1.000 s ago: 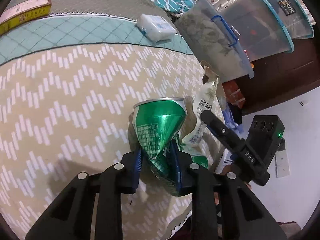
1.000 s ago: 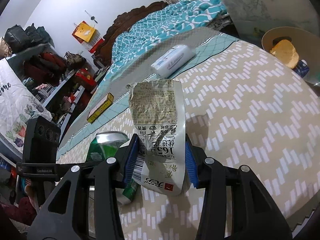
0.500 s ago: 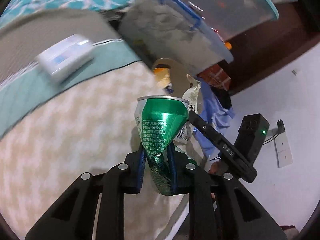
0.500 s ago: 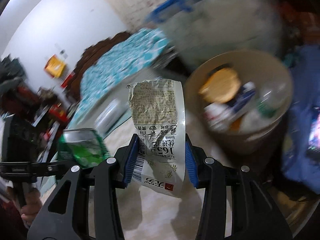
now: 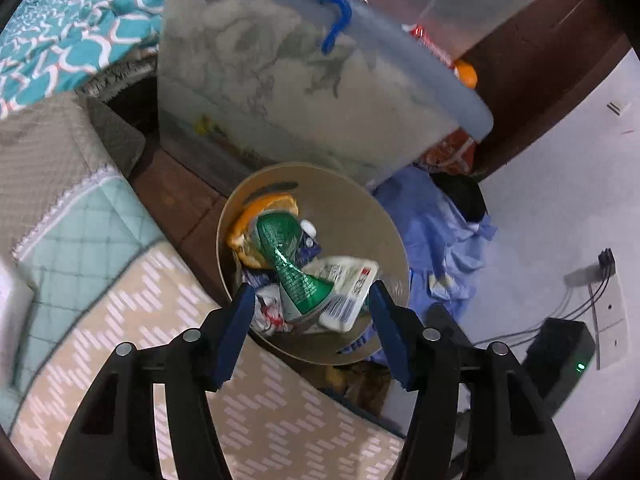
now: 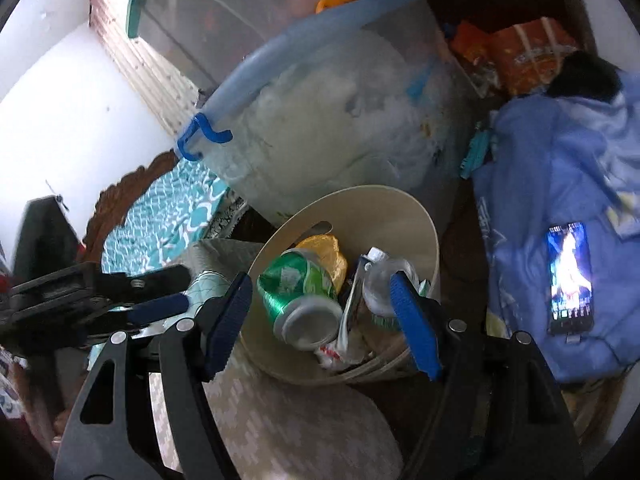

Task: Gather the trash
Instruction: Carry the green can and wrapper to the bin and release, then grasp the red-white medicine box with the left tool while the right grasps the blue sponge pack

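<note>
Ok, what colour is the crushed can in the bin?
Green, with a silver end; the can shows best in the right wrist view.

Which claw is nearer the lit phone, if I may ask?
Right. The right claw is over the bin beside the phone; the left claw is across the bin, farther off.

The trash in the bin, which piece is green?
The crushed can, lying on top between the orange peel and the white wrapper; nothing else in the bin is green metal.
</note>
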